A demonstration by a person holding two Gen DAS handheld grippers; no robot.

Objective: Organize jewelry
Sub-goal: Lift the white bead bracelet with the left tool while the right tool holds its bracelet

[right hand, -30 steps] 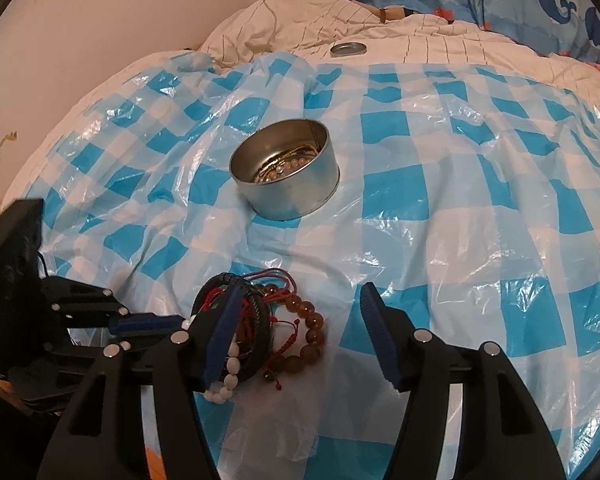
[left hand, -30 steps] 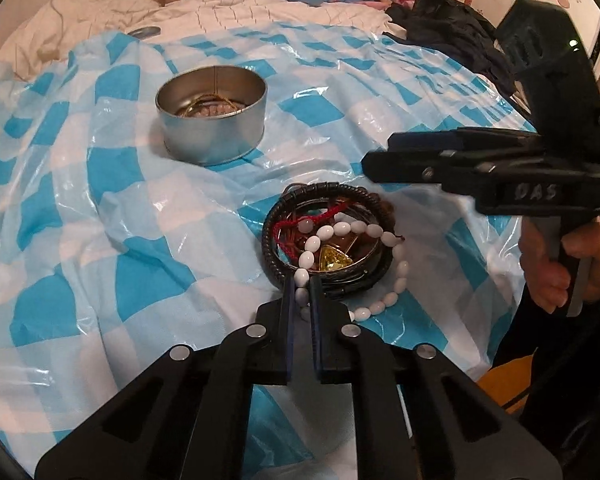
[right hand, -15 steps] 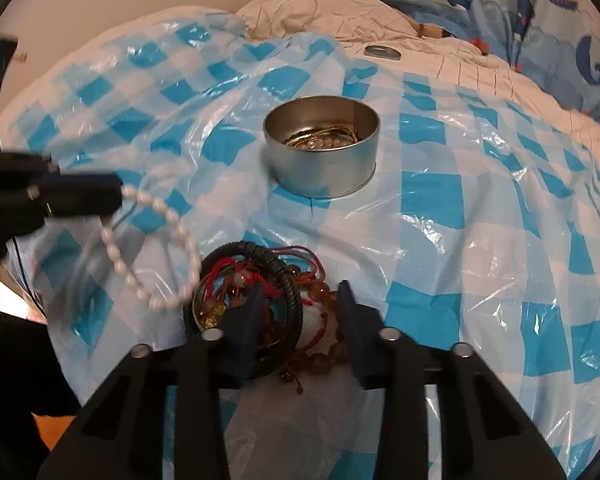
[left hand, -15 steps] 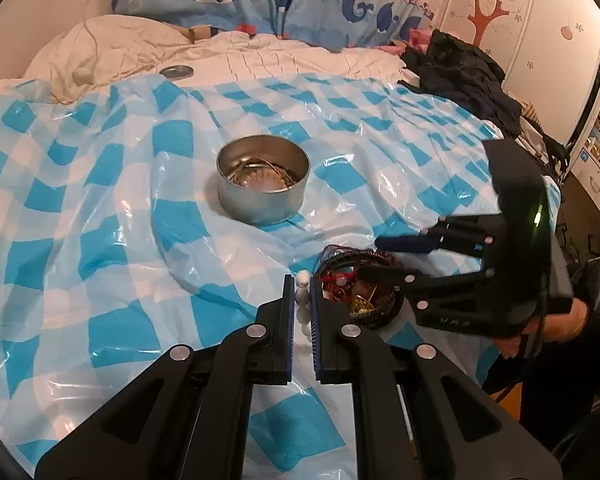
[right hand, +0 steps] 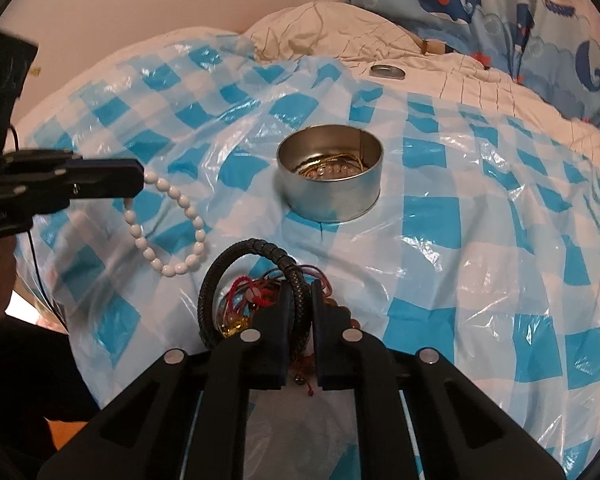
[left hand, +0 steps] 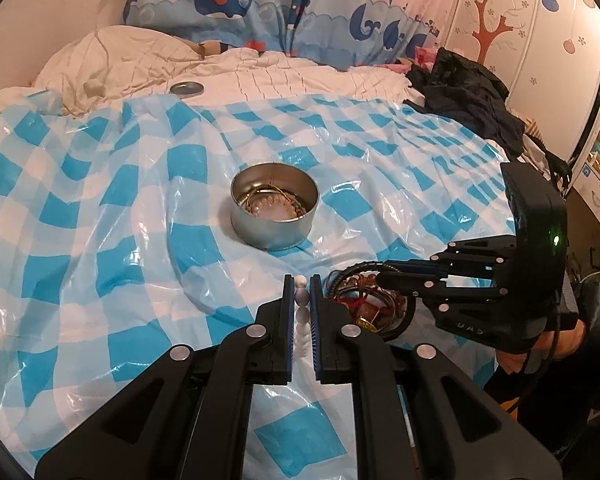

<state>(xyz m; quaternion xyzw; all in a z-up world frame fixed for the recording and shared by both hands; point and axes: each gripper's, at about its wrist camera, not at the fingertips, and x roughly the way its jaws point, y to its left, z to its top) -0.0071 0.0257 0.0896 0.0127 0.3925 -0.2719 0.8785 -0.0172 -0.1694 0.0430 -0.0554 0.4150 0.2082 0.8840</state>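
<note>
While the left gripper (left hand: 301, 296) pinches the white bead bracelet (left hand: 301, 297) in nearly closed fingers, the left wrist view shows the round tin (left hand: 275, 211) farther off on the blue-checked sheet (left hand: 100, 240). From the right wrist view, the right gripper (right hand: 301, 300), whose jaws have just been closing, clamps the black braided bracelet (right hand: 260, 249) atop the jewelry pile (right hand: 240, 308), with the white beads dangling at left.

white bead bracelet (right hand: 168, 232), blue-checked sheet (right hand: 440, 216)

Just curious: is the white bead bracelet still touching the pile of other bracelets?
Apart. The right wrist view shows the white bead bracelet dangling from the left gripper, checked cloth visible between it and the pile.
</note>
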